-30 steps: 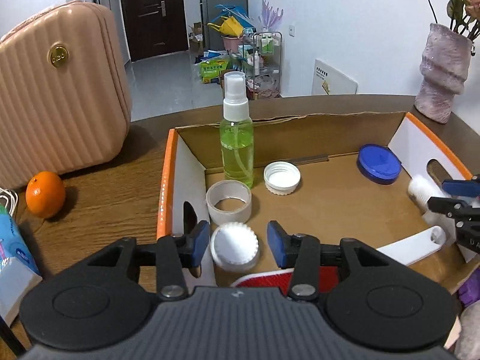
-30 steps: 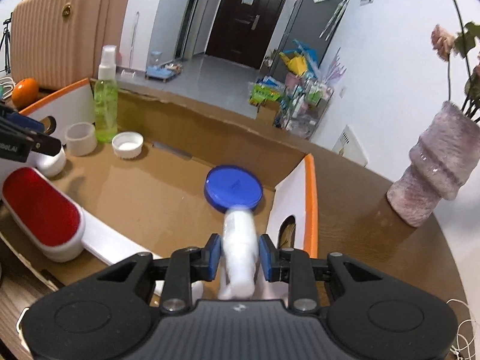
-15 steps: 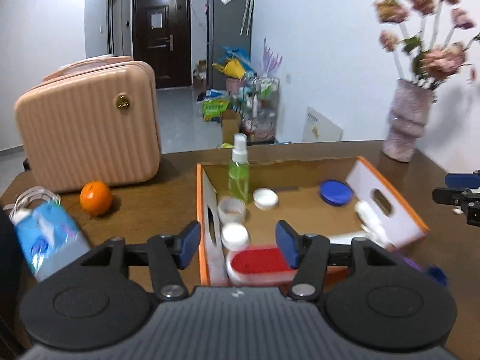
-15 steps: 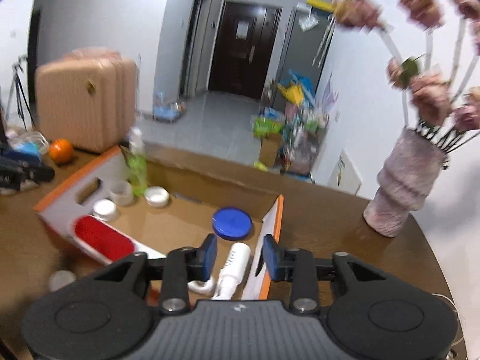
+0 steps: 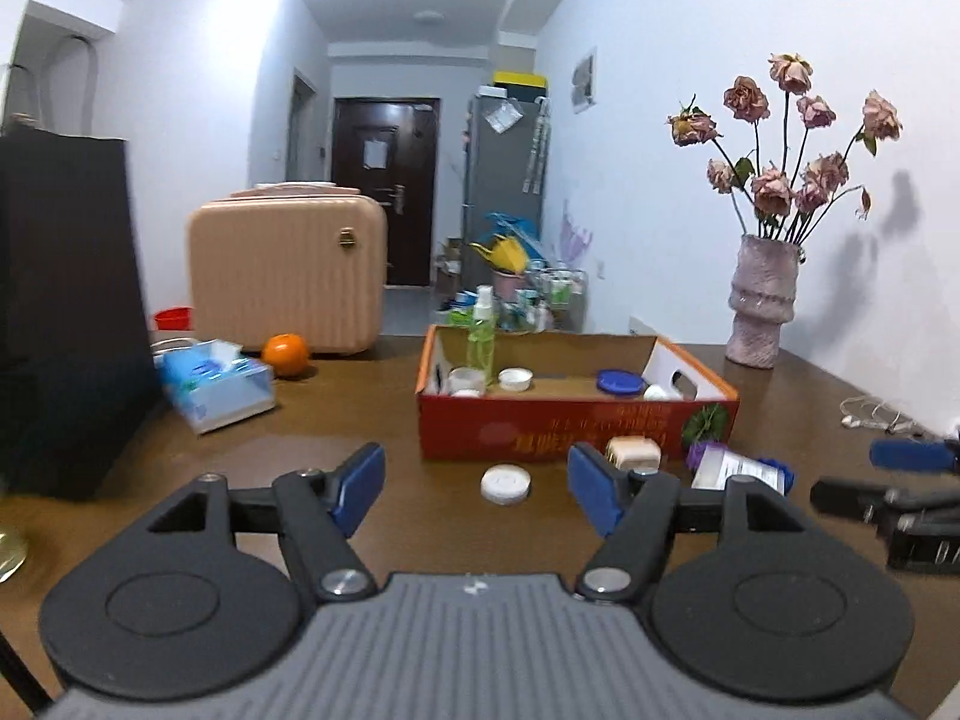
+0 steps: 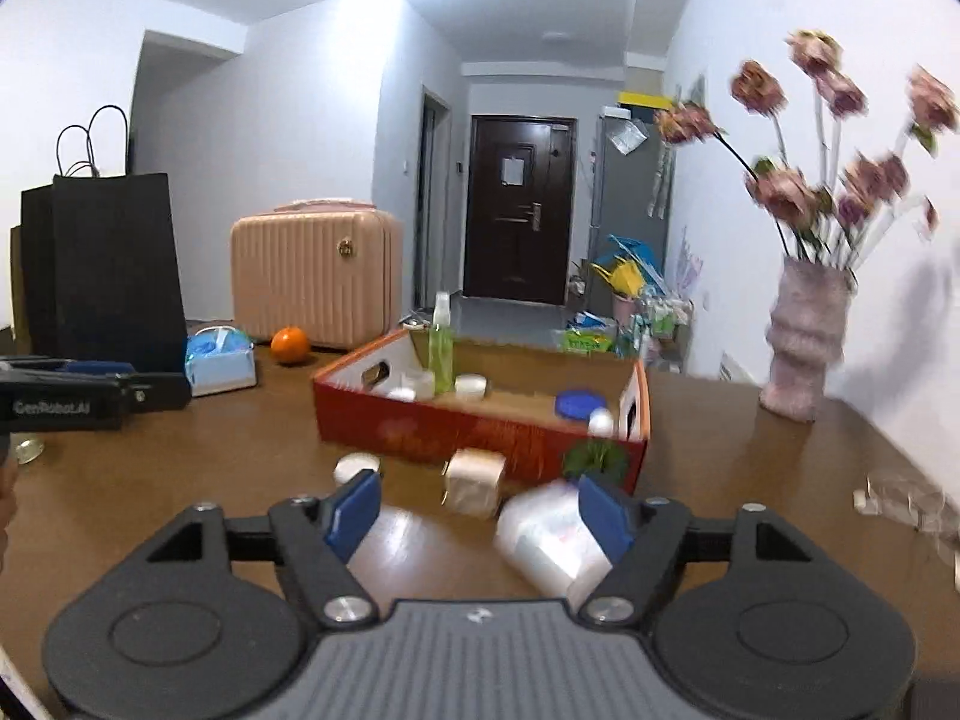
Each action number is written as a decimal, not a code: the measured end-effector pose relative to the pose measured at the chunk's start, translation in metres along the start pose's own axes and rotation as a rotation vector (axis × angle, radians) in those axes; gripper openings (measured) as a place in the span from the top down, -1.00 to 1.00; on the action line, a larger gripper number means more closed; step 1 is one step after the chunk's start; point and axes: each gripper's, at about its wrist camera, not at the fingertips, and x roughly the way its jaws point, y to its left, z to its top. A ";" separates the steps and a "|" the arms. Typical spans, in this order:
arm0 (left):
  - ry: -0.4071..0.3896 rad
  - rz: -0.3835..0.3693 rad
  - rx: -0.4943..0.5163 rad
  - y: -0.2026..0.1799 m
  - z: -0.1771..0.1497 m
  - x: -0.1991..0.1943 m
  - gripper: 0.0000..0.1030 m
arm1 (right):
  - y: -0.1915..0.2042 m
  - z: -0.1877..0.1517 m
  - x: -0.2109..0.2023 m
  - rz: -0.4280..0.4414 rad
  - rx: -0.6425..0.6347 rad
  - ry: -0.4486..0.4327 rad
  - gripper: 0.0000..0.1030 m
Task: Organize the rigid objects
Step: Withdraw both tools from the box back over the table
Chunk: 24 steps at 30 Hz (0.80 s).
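A red cardboard box (image 5: 576,426) (image 6: 480,429) stands mid-table, holding a green spray bottle (image 5: 482,330), a blue lid (image 5: 618,383), a white lid (image 5: 516,378) and a tape roll (image 5: 467,381). In front of it on the table lie a white lid (image 5: 506,484) (image 6: 357,468), a beige cube (image 5: 633,453) (image 6: 474,480) and a clear packet (image 5: 738,468) (image 6: 552,534). My left gripper (image 5: 477,483) (image 6: 162,387) hovers short of the white lid, jaws opening, with nothing held. My right gripper (image 6: 480,516) (image 5: 864,474) is also opening above the packet, pads not pressing on it.
A pink suitcase (image 5: 288,276), an orange (image 5: 287,354) and a blue tissue pack (image 5: 216,384) sit at the back left. A black bag (image 6: 108,264) stands at the left edge. A vase of dried flowers (image 5: 762,312) and a white cable (image 5: 870,414) are at the right.
Both grippers pulled back out of the box toward the table's near side and widened. The right one let go of the white bottle, which stayed in the box.
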 end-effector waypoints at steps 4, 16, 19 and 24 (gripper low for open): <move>0.002 0.006 0.049 -0.014 -0.025 -0.030 -0.41 | 0.016 -0.045 -0.024 0.020 0.045 0.031 -0.44; 0.066 0.004 0.025 -0.029 -0.060 -0.043 -0.42 | 0.007 -0.090 -0.059 0.005 0.124 0.049 -0.48; 0.089 0.002 0.024 -0.030 -0.059 -0.032 -0.42 | 0.000 -0.092 -0.054 -0.003 0.152 0.053 -0.48; 0.140 -0.003 0.025 -0.031 -0.058 -0.005 -0.41 | -0.007 -0.090 -0.032 0.003 0.170 0.080 -0.46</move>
